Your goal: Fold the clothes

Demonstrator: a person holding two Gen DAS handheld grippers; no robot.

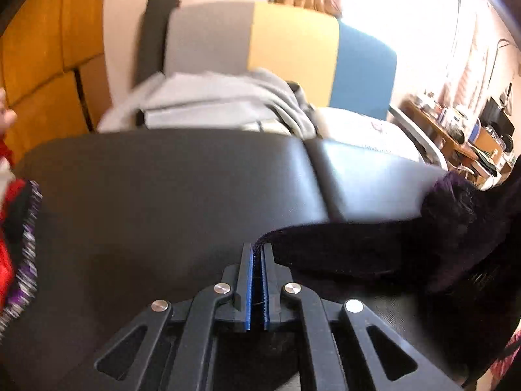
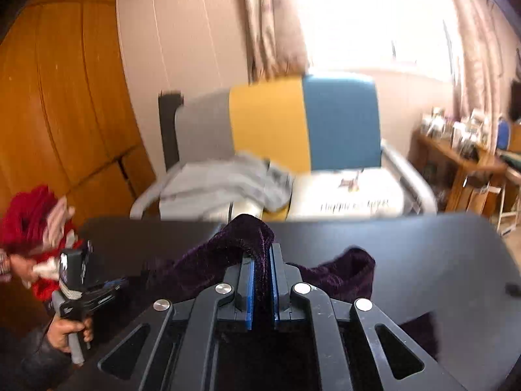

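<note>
Strong daylight pours through the curtained window (image 2: 368, 22) beyond the counter's far edge and burns it out to white in both views. The glossy black counter (image 1: 162, 195) carries a pale sheen. Motion blur smears the grey, yellow and blue sofa (image 2: 293, 123). Fisheye distortion bends the orange wooden wardrobe (image 2: 65, 97), and the corners go dark.

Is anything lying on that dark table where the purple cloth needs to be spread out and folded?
Nothing visible does. Both the left gripper and right gripper already pinch the purple cloth, and the black table ahead is bare; the red clothes sit off its left edge.
</note>
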